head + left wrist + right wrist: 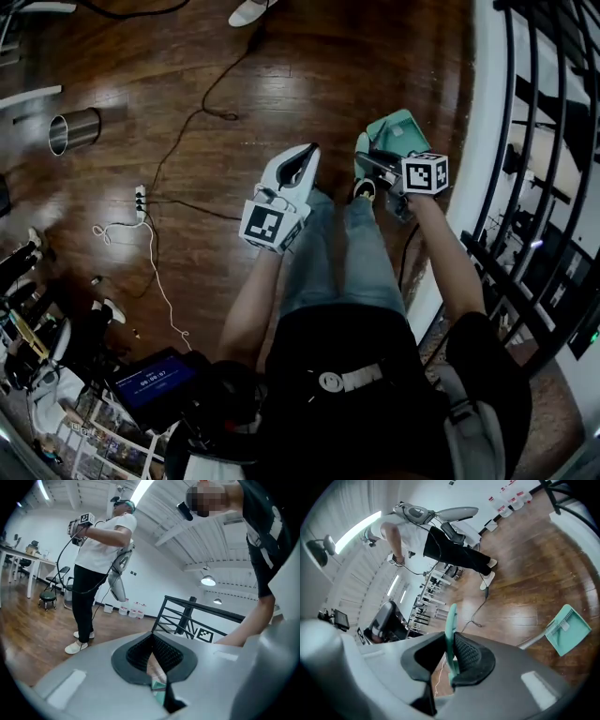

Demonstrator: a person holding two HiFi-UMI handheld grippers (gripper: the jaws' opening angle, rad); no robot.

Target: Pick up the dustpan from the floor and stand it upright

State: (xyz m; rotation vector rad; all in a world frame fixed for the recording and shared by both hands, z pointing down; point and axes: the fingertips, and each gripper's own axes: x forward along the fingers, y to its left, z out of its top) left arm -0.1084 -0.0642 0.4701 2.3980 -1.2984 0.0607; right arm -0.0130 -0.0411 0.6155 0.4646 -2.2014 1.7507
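Dim head view: dark wooden floor (pixel 309 84) with pale glare patches at left. Both gripper views are brighter, lit by ceiling strip lights (pixel 146 486), with fisheye bending and black corners. The right gripper (pixel 450 637) looms soft-focused; the dustpan (pixel 568 631) looks sharp.

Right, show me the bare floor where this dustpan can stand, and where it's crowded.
Widest bare boards: beyond the dustpan, between the black cable and the white kerb at right. A smaller patch lies between the metal cylinder and the power strip. Crowded: the lower left corner around the tablet, and the white cord trailing from the strip.
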